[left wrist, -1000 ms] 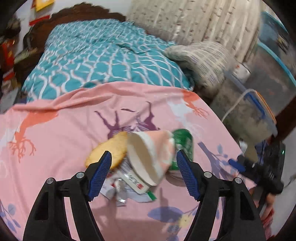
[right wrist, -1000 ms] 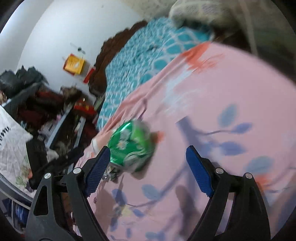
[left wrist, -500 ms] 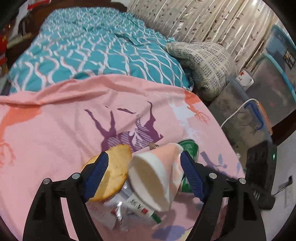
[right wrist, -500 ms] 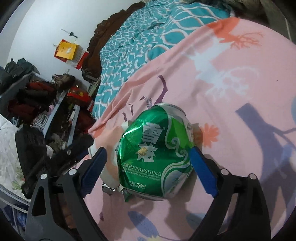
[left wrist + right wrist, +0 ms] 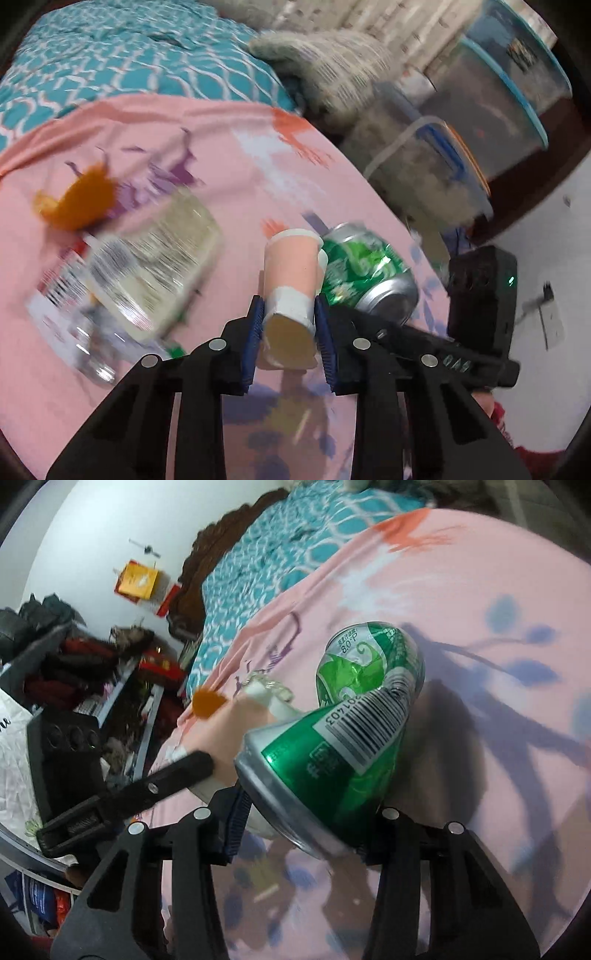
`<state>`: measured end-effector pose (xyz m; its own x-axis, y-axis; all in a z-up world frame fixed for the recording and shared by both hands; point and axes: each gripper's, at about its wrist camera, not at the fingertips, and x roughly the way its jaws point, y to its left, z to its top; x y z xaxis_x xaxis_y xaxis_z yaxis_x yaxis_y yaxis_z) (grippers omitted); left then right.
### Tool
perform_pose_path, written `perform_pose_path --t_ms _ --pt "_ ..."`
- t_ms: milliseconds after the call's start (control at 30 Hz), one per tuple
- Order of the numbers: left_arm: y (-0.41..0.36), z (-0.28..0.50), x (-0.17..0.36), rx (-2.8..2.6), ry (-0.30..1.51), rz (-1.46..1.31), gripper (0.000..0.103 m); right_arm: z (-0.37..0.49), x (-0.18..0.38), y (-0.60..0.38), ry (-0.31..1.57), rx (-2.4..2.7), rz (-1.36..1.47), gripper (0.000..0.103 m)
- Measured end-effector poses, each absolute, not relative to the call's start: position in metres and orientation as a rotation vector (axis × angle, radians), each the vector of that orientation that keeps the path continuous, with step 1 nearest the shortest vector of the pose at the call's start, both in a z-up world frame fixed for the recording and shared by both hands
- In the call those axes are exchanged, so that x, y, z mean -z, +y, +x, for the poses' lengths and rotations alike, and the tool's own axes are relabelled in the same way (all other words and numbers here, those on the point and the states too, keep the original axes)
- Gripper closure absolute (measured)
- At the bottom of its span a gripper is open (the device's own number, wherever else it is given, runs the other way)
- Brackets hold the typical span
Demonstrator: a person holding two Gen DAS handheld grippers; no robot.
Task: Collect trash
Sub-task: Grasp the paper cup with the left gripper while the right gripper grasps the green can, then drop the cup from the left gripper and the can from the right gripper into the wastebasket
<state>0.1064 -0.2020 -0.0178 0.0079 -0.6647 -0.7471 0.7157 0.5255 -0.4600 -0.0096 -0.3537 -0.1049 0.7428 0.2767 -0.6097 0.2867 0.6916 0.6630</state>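
On the pink sheet (image 5: 229,155) of the bed, an orange peel (image 5: 79,201) and a blurred clear plastic bottle (image 5: 147,266) lie leftmost. The left gripper (image 5: 289,325), jaws just closed in, clamps a pink paper cup (image 5: 291,273). Beside it, the right gripper (image 5: 303,812), also just narrowed, grips the dented green can (image 5: 343,738).

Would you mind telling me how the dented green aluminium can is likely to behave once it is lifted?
The dented green aluminium can already looks crumpled, so it probably gives further under the right hand-held gripper. Its glossy skin may slip. It seems light, likely empty, though its opening is hidden.
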Motion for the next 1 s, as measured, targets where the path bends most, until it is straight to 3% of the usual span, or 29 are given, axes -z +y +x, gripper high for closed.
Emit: perform_pose_path --t_ms 200,300,567,700,867,933,1000 --pt "-0.215 0.077 0.021 1.133 1.154 0.079 0.076 -0.064 0.099 -0.360 0.720 0.039 0.823 0.052" --pt "-0.221 0.066 0.021 1.121 1.136 0.107 0.069 -0.083 0.097 -0.364 0.718 0.078 0.815 0.029" --pt "-0.240 0.054 0.030 1.121 1.175 0.154 0.058 -0.127 0.100 -0.385 0.641 0.061 0.918 0.020" --pt "-0.249 0.049 0.039 1.112 1.195 0.178 0.060 -0.141 0.100 -0.396 0.603 0.060 0.958 0.020" --pt "-0.253 0.048 0.044 1.100 1.204 0.189 0.071 -0.145 0.102 -0.411 0.587 0.040 1.001 0.025" --pt "-0.254 0.048 0.043 1.098 1.202 0.192 0.075 -0.143 0.104 -0.417 0.596 0.028 1.030 0.049" --pt "-0.257 0.047 0.042 1.097 1.201 0.200 0.078 -0.142 0.109 -0.420 0.608 0.001 1.062 0.049"
